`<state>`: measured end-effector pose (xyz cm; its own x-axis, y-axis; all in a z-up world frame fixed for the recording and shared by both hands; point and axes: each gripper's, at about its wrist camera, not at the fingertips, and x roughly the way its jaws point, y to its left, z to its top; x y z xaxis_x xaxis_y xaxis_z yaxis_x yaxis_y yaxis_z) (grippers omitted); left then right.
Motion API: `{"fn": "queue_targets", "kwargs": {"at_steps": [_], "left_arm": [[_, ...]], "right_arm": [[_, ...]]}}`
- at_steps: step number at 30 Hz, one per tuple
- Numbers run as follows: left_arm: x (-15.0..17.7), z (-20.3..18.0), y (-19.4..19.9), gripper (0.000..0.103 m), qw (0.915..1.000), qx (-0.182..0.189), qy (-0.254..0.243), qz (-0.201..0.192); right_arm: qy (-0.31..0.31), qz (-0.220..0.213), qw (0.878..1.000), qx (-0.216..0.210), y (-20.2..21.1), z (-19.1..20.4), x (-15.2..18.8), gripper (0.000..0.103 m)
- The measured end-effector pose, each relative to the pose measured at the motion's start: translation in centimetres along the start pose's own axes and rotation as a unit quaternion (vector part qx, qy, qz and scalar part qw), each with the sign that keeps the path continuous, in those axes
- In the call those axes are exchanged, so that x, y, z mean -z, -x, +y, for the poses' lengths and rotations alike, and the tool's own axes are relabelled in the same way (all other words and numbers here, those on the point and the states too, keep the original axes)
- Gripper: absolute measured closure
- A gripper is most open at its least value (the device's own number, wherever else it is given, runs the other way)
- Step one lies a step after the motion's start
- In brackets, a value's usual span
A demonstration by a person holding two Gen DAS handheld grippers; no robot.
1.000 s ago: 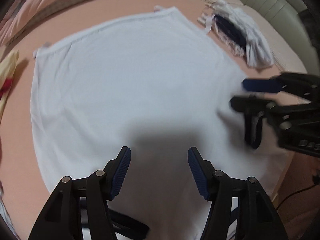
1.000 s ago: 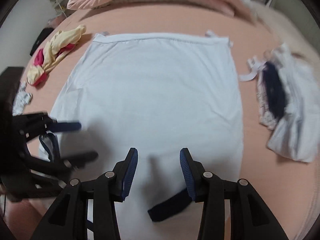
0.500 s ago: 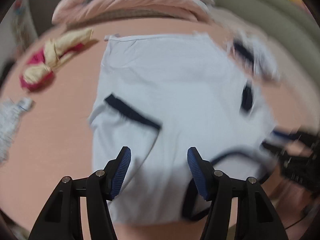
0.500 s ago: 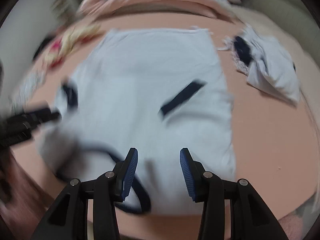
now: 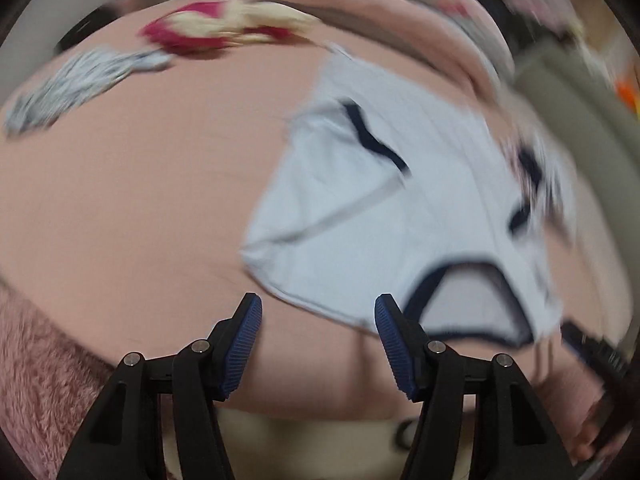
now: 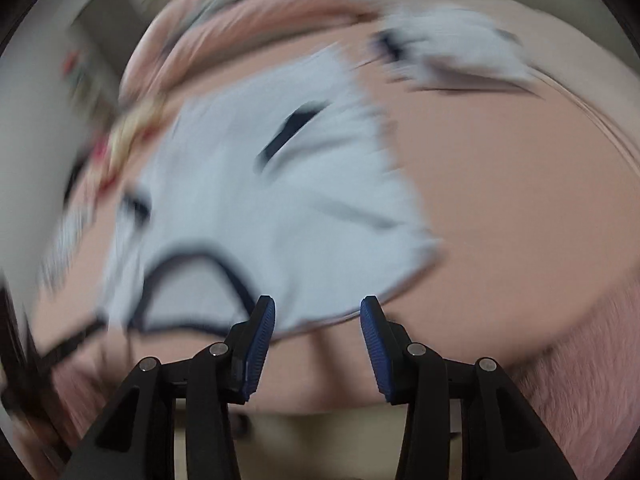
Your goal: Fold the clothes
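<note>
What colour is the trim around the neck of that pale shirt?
Dark navy trim on the pale blue shirt, clearest in the left wrist view.

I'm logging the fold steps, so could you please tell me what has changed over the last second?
The pale blue T-shirt with navy trim had both sleeves folded inward, and its neckline now shows at the near edge. Both grippers, left gripper and right gripper, drew back off it, open and empty. The shirt stays on the pink bedsheet; the other clothes seem untouched.

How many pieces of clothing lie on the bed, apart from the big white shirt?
3, maybe more under blur. A red and yellow garment at the far left, a grey patterned one beside it, and a white and navy one at the far right.
</note>
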<state>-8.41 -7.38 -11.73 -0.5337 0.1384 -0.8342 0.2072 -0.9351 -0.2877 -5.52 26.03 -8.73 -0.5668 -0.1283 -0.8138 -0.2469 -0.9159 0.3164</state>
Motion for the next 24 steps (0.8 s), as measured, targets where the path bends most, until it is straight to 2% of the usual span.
{"fn": "queue_targets", "kwargs": {"at_steps": [3, 7, 9, 11, 13, 16, 20, 24], "left_arm": [[-1.0, 2.7, -1.0, 0.047, 0.9969, 0.033, 0.071, 0.001], [-1.4, 2.6, -2.5, 0.048, 0.9941, 0.069, 0.084, 0.002], [-1.6, 2.5, -3.3, 0.048, 0.9921, 0.086, 0.091, 0.003], [-1.8, 2.4, -4.1, 0.053, 0.9898, 0.104, 0.097, 0.003], [-2.0, 2.4, -4.8, 0.069, 0.9874, 0.12, 0.103, 0.004], [-1.0, 2.5, -4.9, 0.081, 0.9882, 0.113, 0.103, 0.003], [-1.1, 3.9, -5.2, 0.081, 0.9787, 0.154, 0.136, 0.012], [-1.8, 4.4, -6.4, 0.081, 0.9717, 0.174, 0.16, 0.001]], "right_arm": [[-0.048, -0.031, 0.998, 0.035, 0.1, -3.4, -1.0, 0.057], [-0.084, 0.008, 0.996, -0.011, -2.1, -6.4, -0.7, 0.057], [-0.081, -0.004, 0.996, -0.022, -2.5, -6.7, -0.4, 0.055], [-0.076, -0.006, 0.996, -0.043, -2.2, -6.5, -0.9, 0.056], [-0.07, -0.013, 0.995, -0.072, -1.9, -6.3, -1.2, 0.064], [-0.048, 0.018, 0.996, -0.072, -3.2, -5.4, -0.9, 0.076], [-0.086, 0.021, 0.99, -0.108, -3.0, -6.4, 0.0, 0.079], [-0.138, 0.009, 0.984, -0.113, -4.2, -7.9, -0.8, 0.082]]}}
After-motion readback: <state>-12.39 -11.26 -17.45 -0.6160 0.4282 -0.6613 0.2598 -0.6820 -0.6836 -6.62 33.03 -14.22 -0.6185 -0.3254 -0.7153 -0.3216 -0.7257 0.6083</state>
